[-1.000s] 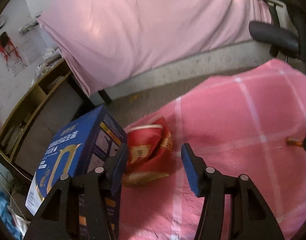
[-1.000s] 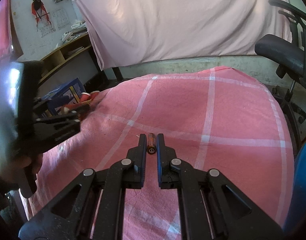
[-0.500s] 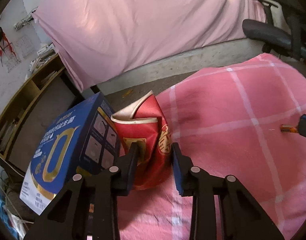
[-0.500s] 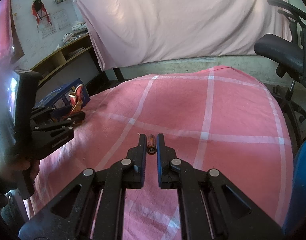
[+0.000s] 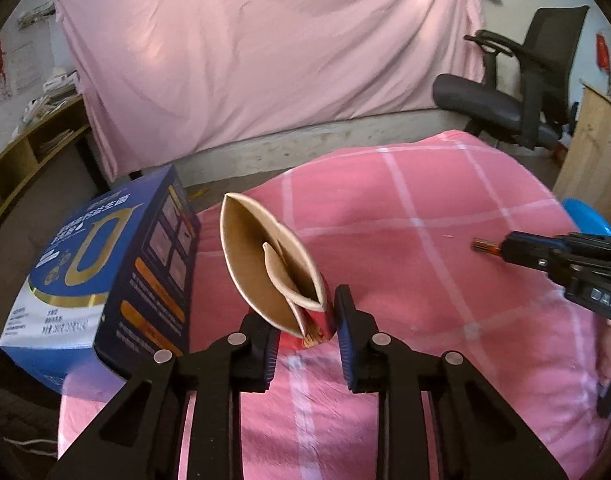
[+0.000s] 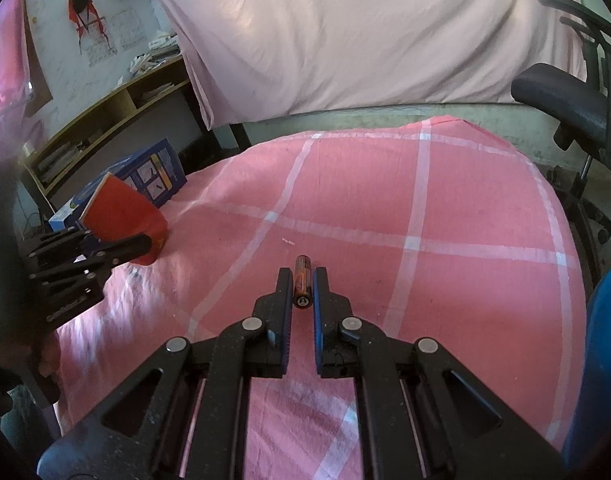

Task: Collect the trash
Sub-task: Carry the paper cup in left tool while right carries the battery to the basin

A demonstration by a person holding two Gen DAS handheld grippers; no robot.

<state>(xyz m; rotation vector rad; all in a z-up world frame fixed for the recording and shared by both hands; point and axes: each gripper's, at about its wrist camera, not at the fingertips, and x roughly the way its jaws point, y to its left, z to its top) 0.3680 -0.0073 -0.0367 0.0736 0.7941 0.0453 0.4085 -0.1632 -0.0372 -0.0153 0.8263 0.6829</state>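
The left tool [image 5: 303,330], its jaws just closing, clenches a crushed red paper cup [image 5: 273,268] at the tabletop's left edge beside a blue box [image 5: 105,276]. The right tool [image 6: 302,290] grips a battery [image 6: 302,280] mid-tabletop on the pink checked cloth [image 6: 465,200]. Both pieces are picked up, I judge; neither is yet binned.

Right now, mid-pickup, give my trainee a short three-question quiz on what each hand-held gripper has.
1. True or false: the right hand-held gripper is closed on a battery.
2. Multiple choice: the left hand-held gripper pinches which item? A) the blue box B) a flattened red paper cup C) a glass bottle
3. Fill in: the blue box stands at the edge of the pink checked ____.

Key:
1. True; the battery sits between its closed fingers.
2. B; the red paper cup is squashed flat, its open mouth towards the camera, and the jaws have just been closing on it.
3. cloth.
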